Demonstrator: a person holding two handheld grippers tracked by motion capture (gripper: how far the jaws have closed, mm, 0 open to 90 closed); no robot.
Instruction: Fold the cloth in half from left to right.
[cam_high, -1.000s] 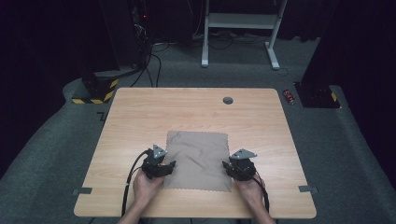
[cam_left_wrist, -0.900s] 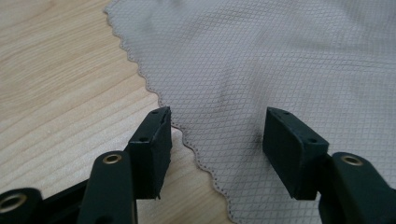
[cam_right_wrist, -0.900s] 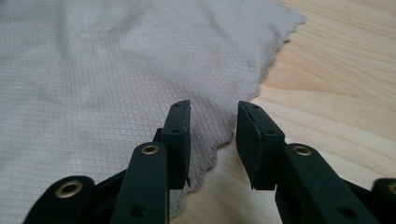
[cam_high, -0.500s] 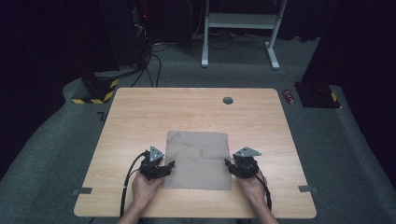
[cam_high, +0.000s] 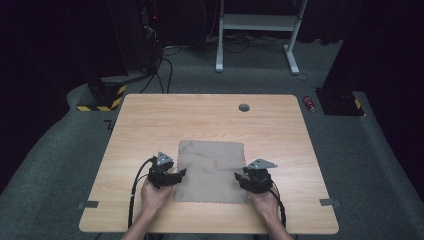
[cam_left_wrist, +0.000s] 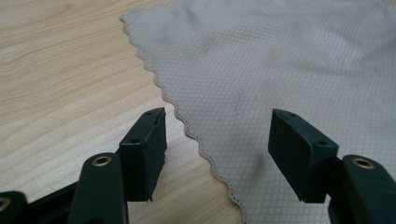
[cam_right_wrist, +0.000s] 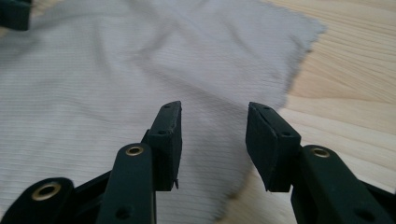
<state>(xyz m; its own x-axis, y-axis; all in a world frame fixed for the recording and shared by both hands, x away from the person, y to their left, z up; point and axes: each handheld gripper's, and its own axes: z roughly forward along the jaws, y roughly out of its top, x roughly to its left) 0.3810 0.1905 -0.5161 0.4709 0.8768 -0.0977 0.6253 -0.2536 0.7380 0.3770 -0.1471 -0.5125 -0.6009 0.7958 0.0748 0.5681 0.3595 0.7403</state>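
On the near half of the wooden table (cam_high: 150, 120), you are holding both tools at the edges of the grey-brown cloth (cam_high: 212, 170), which is lying flat with a few soft wrinkles. Your left gripper (cam_left_wrist: 217, 135) is straddling the cloth's scalloped left edge with its jaws spread wide; they have just been opening, and nothing is pinched between the pads. Your right gripper (cam_right_wrist: 212, 137) is hovering over the cloth's right edge near a corner, jaws parted and gripping nothing, though less widely than the left.

From here, the likely trouble is a missed pinch. The fabric is thin and lying tight to the wood, so if you are closing too high, the pads may be meeting above it. If you are pressing down hard, the tips may be pushing the edge inward and bunching it. Closing one side before the other could also be dragging the cloth askew.
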